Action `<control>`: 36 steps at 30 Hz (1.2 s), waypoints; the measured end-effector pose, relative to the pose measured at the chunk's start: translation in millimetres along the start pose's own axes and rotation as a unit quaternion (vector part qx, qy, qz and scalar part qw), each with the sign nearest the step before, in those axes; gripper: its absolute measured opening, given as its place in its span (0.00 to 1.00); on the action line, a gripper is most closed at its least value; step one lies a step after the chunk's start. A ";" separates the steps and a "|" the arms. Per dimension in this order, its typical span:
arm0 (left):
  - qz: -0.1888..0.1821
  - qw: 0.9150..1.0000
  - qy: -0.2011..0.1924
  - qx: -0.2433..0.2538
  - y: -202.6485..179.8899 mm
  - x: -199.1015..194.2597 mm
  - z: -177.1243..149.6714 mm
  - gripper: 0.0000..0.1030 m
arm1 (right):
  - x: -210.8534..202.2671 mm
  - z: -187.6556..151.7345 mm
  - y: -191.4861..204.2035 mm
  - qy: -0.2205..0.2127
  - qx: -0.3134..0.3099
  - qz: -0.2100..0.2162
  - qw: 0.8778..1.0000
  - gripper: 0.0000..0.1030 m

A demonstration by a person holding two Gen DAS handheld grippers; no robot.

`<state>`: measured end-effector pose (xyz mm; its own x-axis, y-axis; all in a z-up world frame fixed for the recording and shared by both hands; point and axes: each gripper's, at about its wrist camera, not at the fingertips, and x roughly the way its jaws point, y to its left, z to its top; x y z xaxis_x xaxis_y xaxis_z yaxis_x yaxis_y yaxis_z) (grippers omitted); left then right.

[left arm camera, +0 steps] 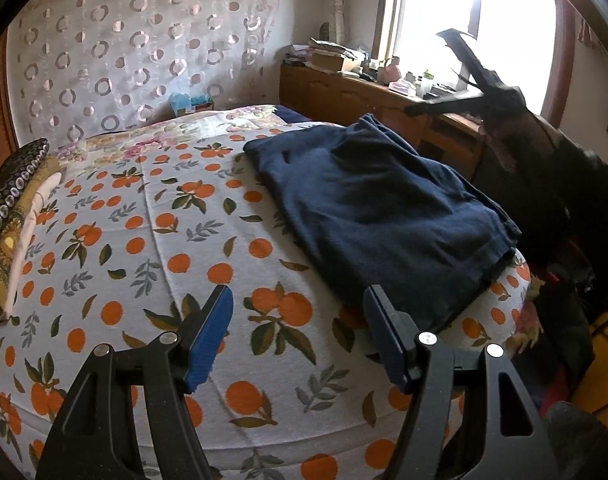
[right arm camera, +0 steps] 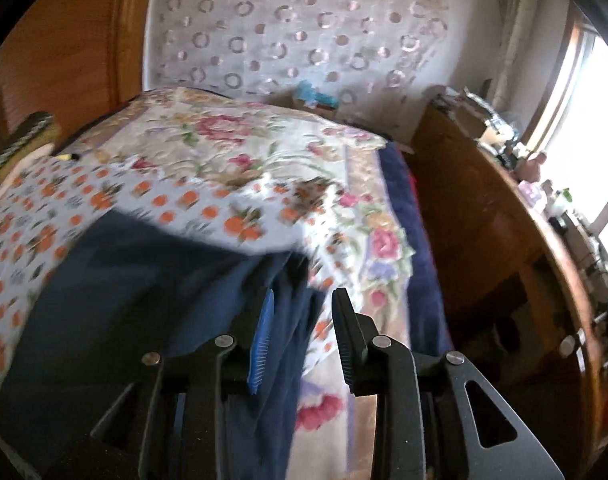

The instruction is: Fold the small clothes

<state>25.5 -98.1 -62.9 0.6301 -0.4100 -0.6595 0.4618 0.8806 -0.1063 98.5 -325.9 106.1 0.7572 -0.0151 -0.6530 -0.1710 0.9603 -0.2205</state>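
Our blue cloth (left arm camera: 380, 208) lies folded on the bed (left arm camera: 152, 264) near its edge, soft, light and floppy, so we would pinch a corner with our left gripper (left arm camera: 298, 338) and right gripper (right arm camera: 302, 336), both spread apart, holding nothing.

**Open bedspread left, cluttered edge right**

A broad stretch of the bedspread (left arm camera: 152, 248) is being left bare ahead of the left gripper (left arm camera: 298, 336). The right side is being taken up by the navy garment (left arm camera: 376, 208). The left edge is being blocked by pillows (left arm camera: 12, 208), and the far right by the wooden cabinet (left arm camera: 344, 96) beside the bed.
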 end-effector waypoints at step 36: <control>-0.008 0.999 0.043 0.002 -16.2 28.5 -6.8 0.67 | 62.6 -1.5 -42.1 0.007 0.127 0.000 0.992 0.03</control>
<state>31.8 -122.4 -85.0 0.5669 -0.4018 -0.7191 0.4743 0.8730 -0.1139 152.1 -367.7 73.4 0.7474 -0.0168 -0.6642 -0.0054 0.9995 -0.0313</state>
